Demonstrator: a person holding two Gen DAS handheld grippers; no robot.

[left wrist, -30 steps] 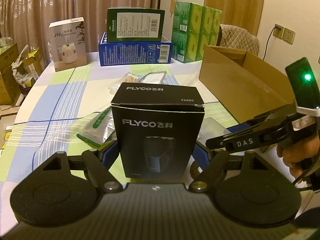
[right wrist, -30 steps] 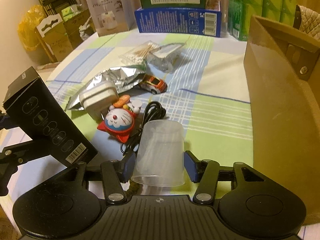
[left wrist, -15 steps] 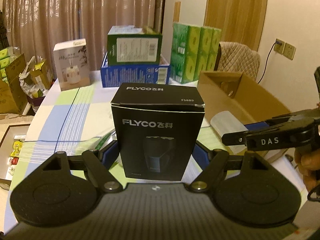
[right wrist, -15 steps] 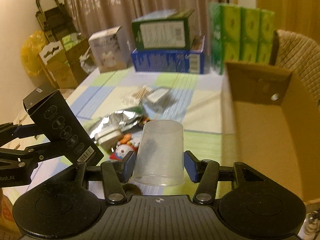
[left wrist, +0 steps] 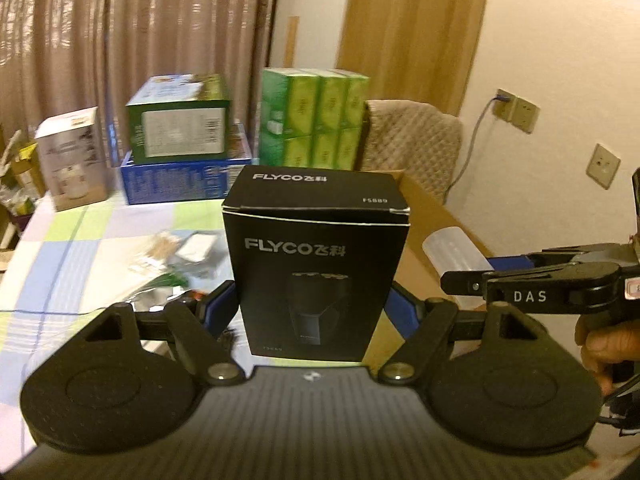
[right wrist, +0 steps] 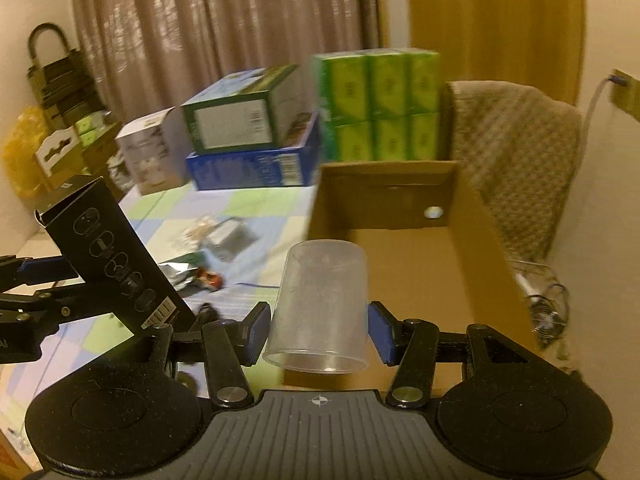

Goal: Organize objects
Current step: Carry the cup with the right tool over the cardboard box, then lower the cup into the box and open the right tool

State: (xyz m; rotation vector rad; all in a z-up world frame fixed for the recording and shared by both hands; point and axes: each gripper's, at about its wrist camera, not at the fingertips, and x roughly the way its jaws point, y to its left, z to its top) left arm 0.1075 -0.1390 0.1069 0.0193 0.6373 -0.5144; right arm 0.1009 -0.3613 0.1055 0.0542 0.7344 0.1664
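Closest to me, my left gripper (left wrist: 316, 312) pinches the black box (left wrist: 316, 264) between its two blue pads, one on each side. The box stands straight up and says FLYCO on the front. It is up in the air, above the table (left wrist: 80, 248).

My right gripper (right wrist: 318, 328) pinches a see-through plastic cup (right wrist: 320, 312). The cup is upside down, with its open mouth at the bottom. The pads press on both of its sides. From this camera I see the black box off to the left, tilted, with a barcode near its bottom corner.

Just past the cup is the open cardboard box (right wrist: 400, 200). The cup hangs over its near edge. I can see the brown floor inside the cardboard box.

On the checked tablecloth, left of the cardboard box, lie small things: a shiny foil bag (right wrist: 176, 272), a little toy car (right wrist: 210, 278) and some packets that are too blurry for me to tell.

Farther back stand a blue box (left wrist: 180, 178) with a green box (left wrist: 180, 128) on top, a white box (left wrist: 72, 164) beside them, and a stack of green packs (left wrist: 314, 120). A chair with a quilted cover (left wrist: 416, 136) sits behind the cardboard box. Brown curtains (left wrist: 140, 28) hang at the very back.
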